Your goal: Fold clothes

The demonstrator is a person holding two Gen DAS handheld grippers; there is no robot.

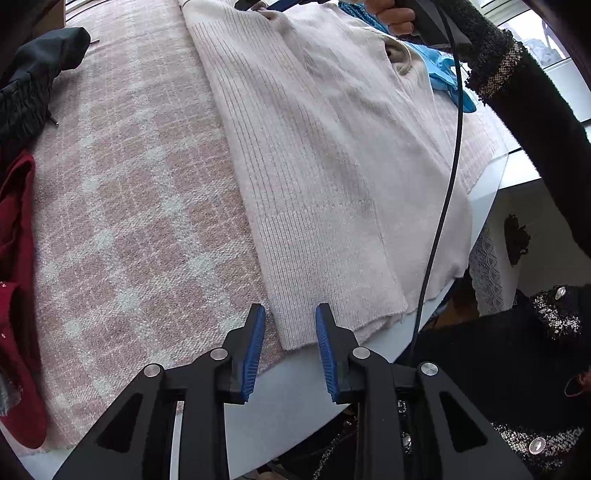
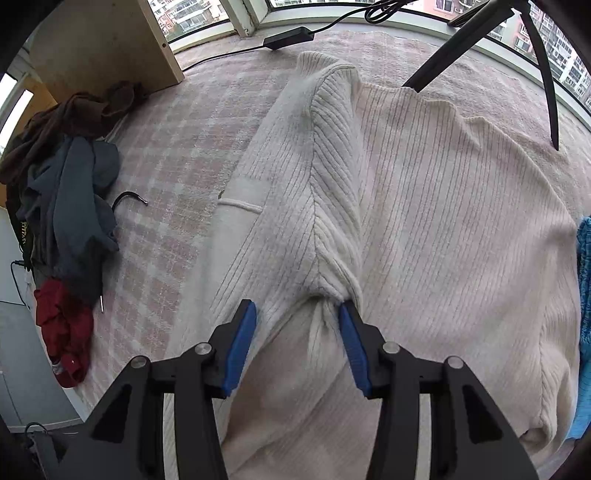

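Soft window daylight, sharp, fisheye-warped edges

Left wrist view low at the table's near edge, facing along the sweater (image 1: 314, 166) from its hem, right wrist view close above the sweater (image 2: 443, 221), facing the windows (image 2: 192, 18), both sharing sweater and pink blanket (image 1: 129, 184).

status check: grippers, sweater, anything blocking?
Left gripper open at sweater hem. Right gripper open over bunched sleeve fold. Black cable drapes across sweater.
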